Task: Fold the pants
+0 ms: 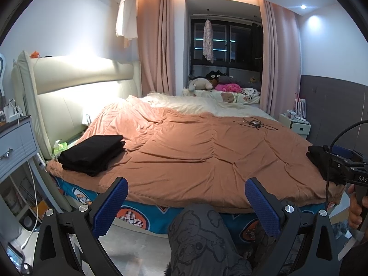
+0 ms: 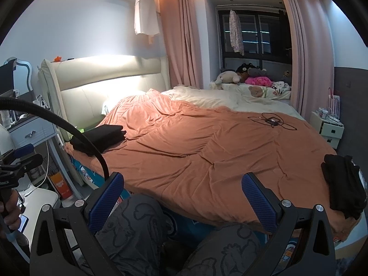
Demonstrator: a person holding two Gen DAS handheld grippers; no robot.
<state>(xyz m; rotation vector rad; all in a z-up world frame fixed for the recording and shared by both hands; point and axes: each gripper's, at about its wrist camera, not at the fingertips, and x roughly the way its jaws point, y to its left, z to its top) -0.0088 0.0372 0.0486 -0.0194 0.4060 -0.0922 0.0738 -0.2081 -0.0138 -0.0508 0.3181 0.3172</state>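
A stack of folded black pants (image 1: pixel 92 154) lies on the orange duvet (image 1: pixel 195 151) at the bed's near left corner; it also shows in the right wrist view (image 2: pixel 99 138). A crumpled black pile of pants (image 2: pixel 343 184) lies at the bed's near right corner, partly hidden behind the right gripper's body in the left wrist view (image 1: pixel 322 161). My left gripper (image 1: pixel 186 207) is open and empty, held in front of the bed's near edge. My right gripper (image 2: pixel 181 202) is open and empty, also in front of the bed's edge, left of the crumpled pile.
A black cable and small device (image 1: pixel 254 123) lie on the far right of the duvet. A nightstand (image 1: pixel 16 142) stands left of the bed, a white one (image 2: pixel 329 126) on the far side. Stuffed toys (image 1: pixel 220 85) sit by the window. My knees (image 1: pixel 200 237) are below the grippers.
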